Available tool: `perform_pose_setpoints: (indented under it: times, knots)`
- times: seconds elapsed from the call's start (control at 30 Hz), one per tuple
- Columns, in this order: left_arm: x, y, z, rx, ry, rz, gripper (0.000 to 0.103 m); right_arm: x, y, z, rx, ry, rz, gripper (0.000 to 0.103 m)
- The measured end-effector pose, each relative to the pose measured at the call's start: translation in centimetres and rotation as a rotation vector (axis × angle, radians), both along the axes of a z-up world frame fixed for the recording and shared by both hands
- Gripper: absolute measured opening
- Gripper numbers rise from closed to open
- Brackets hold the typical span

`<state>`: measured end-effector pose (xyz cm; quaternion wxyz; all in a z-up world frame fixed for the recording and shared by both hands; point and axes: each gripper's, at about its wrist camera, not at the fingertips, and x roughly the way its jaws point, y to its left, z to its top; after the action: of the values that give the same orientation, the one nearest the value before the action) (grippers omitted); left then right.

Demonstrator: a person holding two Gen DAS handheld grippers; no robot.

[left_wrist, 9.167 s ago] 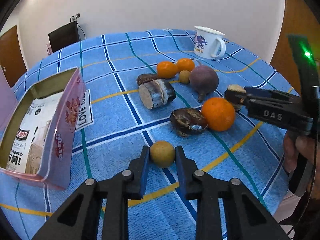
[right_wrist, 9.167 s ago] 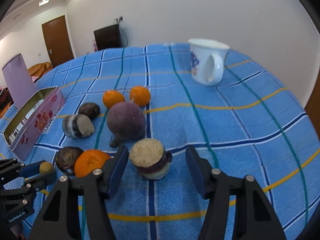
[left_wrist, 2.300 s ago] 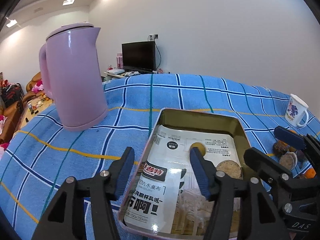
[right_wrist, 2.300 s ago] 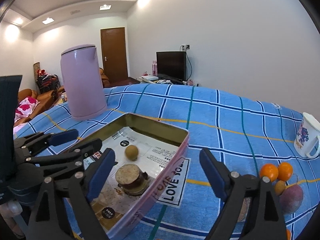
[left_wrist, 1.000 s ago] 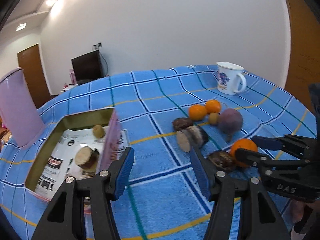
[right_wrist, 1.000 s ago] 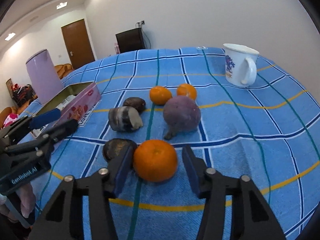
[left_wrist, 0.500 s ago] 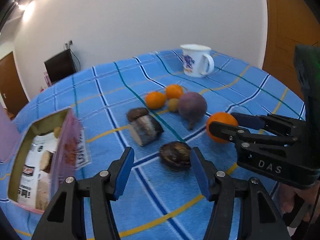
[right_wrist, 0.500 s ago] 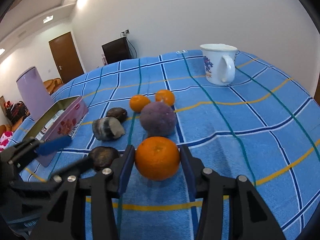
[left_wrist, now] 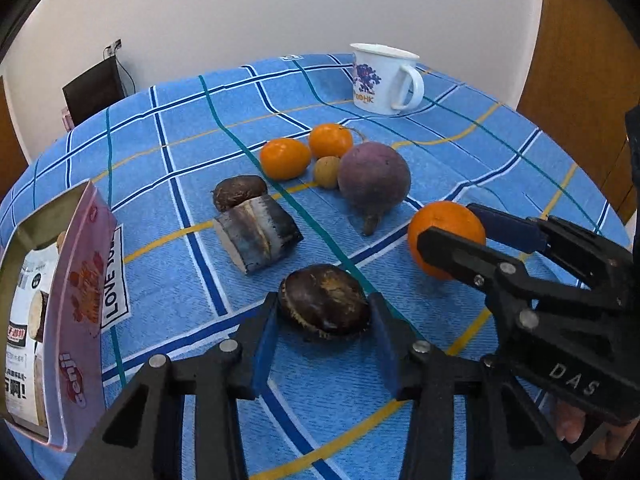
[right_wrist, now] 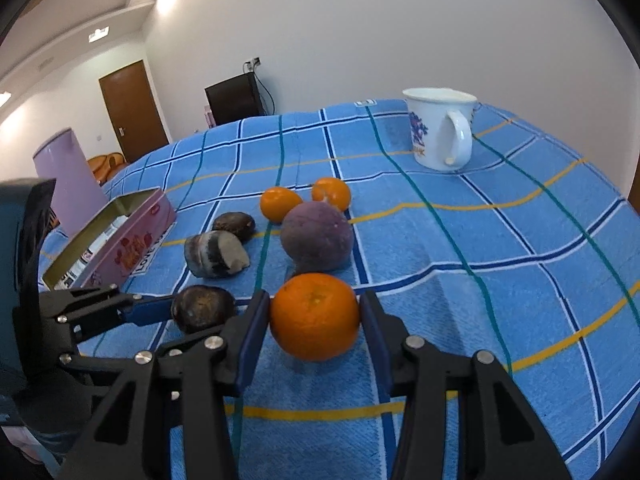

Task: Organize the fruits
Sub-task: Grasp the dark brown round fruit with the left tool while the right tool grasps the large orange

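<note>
My left gripper (left_wrist: 323, 338) straddles a dark brown fruit (left_wrist: 323, 306) on the blue tablecloth; its pads sit at the fruit's sides, and I cannot tell if they press it. My right gripper (right_wrist: 314, 330) brackets a large orange (right_wrist: 315, 315) with both pads at its sides; the orange rests on the cloth. The orange also shows in the left wrist view (left_wrist: 444, 232). The pink tin (left_wrist: 82, 304) stands at the left and holds two fruits. Two small oranges (left_wrist: 285, 158), a purple round fruit (left_wrist: 374, 181), a small tan fruit (left_wrist: 326, 172) and a cut chunk (left_wrist: 258, 233) lie beyond.
A white mug (left_wrist: 382, 78) stands at the far side of the table. A lilac kettle (right_wrist: 68, 178) stands behind the tin in the right wrist view. A second dark brown fruit (left_wrist: 239, 191) lies by the cut chunk. The table edge curves away on the right.
Both grippers have moved from the tin to the fruit pile. My left gripper has come forward around the dark brown fruit. My right gripper has narrowed onto the large orange.
</note>
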<state>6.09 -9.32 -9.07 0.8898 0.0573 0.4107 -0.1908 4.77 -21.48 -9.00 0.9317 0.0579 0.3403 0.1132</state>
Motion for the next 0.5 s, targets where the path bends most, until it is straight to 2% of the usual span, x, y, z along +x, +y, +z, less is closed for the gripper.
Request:
perform_pose_setpoints:
  times: [0.5]
  knots:
    - [-1.4, 2.4, 1.9, -0.075, -0.112, 0.078, 0.045, -1.7, 0.6, 0.7, -0.048, -0.106, 0.002, 0.049]
